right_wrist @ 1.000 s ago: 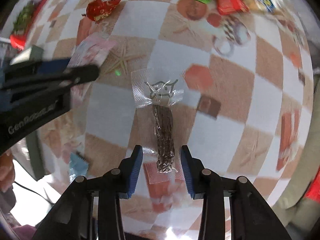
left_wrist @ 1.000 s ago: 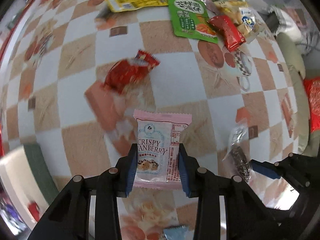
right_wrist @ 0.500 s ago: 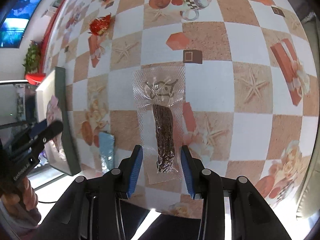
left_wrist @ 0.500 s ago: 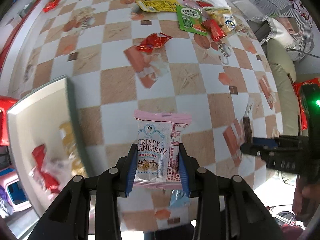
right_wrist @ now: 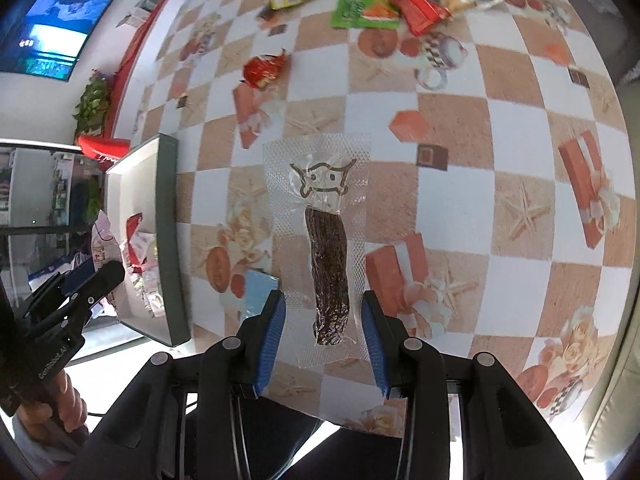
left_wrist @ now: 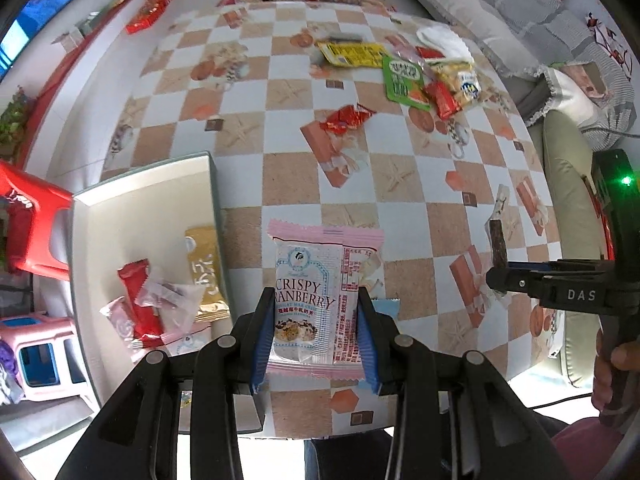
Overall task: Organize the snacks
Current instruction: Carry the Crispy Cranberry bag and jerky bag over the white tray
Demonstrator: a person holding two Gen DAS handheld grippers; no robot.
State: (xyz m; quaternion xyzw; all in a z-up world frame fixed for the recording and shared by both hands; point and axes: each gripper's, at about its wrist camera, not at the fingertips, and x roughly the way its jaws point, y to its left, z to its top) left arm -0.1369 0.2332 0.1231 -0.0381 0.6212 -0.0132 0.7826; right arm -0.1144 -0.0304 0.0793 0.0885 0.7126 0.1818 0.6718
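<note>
— What's under the grippers?

— A checkered surface [left_wrist: 400,208] with starfish prints; a sofa [left_wrist: 500,12] beyond it, a box [left_wrist: 140,184] of snacks at its edge, left of the left gripper [left_wrist: 316,332]. A snack pile [left_wrist: 416,72] lies far ahead.

— The hands?

— Both point steeply down, above the surface. The left gripper pinches a pink cranberry packet [left_wrist: 320,288] upright between its pads. The right gripper [right_wrist: 324,336] pinches a clear pouch [right_wrist: 320,240] with a dark stick inside, a blue wrapper [right_wrist: 256,292] lying just left of it.
</note>
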